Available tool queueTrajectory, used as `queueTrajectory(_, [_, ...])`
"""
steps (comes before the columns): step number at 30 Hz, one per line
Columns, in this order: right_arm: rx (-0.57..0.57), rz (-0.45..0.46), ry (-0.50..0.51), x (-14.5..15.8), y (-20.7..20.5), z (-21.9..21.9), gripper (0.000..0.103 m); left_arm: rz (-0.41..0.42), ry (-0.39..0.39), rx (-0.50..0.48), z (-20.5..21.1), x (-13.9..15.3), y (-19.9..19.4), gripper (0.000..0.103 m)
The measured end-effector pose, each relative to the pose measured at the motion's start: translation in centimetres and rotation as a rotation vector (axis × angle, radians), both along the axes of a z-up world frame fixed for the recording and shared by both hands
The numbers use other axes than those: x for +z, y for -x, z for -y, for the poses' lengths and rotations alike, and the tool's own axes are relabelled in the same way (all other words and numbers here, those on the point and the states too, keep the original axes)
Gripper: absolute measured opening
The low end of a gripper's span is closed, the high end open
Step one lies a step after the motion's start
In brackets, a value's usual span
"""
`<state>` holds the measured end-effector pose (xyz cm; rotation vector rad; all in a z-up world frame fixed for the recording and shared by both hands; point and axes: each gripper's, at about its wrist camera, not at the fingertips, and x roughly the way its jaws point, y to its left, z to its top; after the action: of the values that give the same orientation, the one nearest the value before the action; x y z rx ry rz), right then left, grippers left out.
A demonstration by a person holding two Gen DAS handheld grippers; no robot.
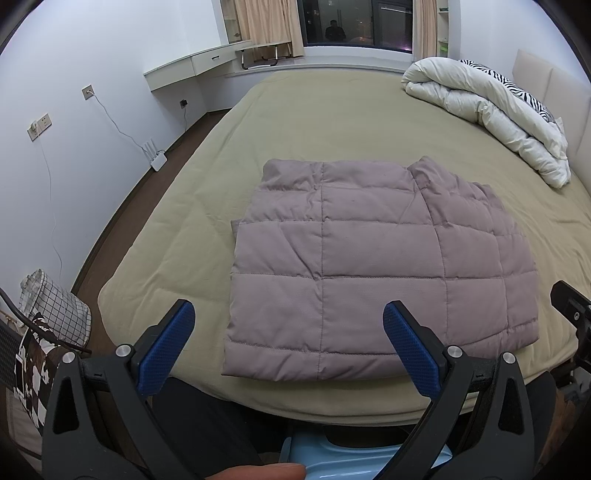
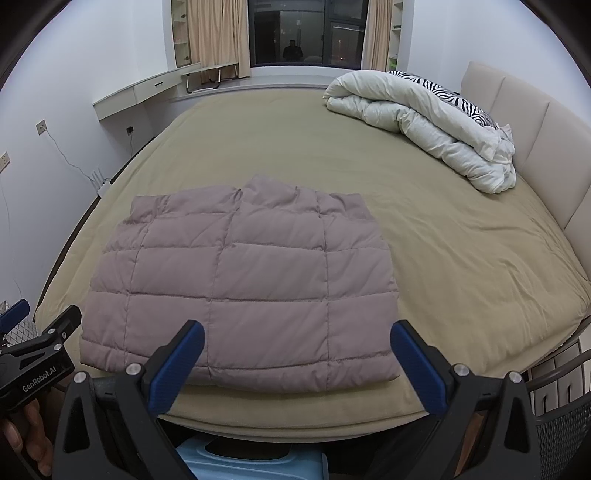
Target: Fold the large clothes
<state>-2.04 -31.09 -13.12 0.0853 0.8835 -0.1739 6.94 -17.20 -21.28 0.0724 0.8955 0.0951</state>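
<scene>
The bed (image 1: 332, 122) fills nearly everything here, a wide olive-tan sheet running from the near edge all the way to the window (image 2: 306, 31) with its beige curtains. Up at the far right, against the padded headboard (image 2: 532, 129), a white duvet (image 2: 424, 125) sits rolled in a heap with a zebra-print pillow (image 2: 443, 92) tucked behind it. And there is the garment: a mauve quilted jacket (image 1: 362, 266), folded into a neat puffy rectangle, lying flat on the sheet at the near edge of the bed, its bottom hem almost level with the mattress edge. Both tools hover above that edge, neither one touching the fabric. The left gripper (image 1: 288, 347) has its 2 blue-padded fingers (image 1: 166, 350) spread wide apart with nothing between them, the jacket's near left corner showing through the gap. Same story on the right gripper (image 2: 295, 365), fingers splayed wide, empty, framing the jacket's near hem. The right wrist view catches the left tool at its lower left with a hand (image 2: 26, 432) around the handle. Along the left wall, a white desk (image 1: 192, 66), a router (image 1: 157, 158) on the floor, and a checked basket (image 1: 59, 310) by the bed's corner.
</scene>
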Motion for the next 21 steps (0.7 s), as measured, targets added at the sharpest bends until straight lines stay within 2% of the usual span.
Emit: queueTrajectory(21, [-0.007, -0.006, -0.004, -0.21, 0.03, -0.08, 0.103, -0.006, 0.001, -0.004, 0.03, -0.28, -0.04, 0.103])
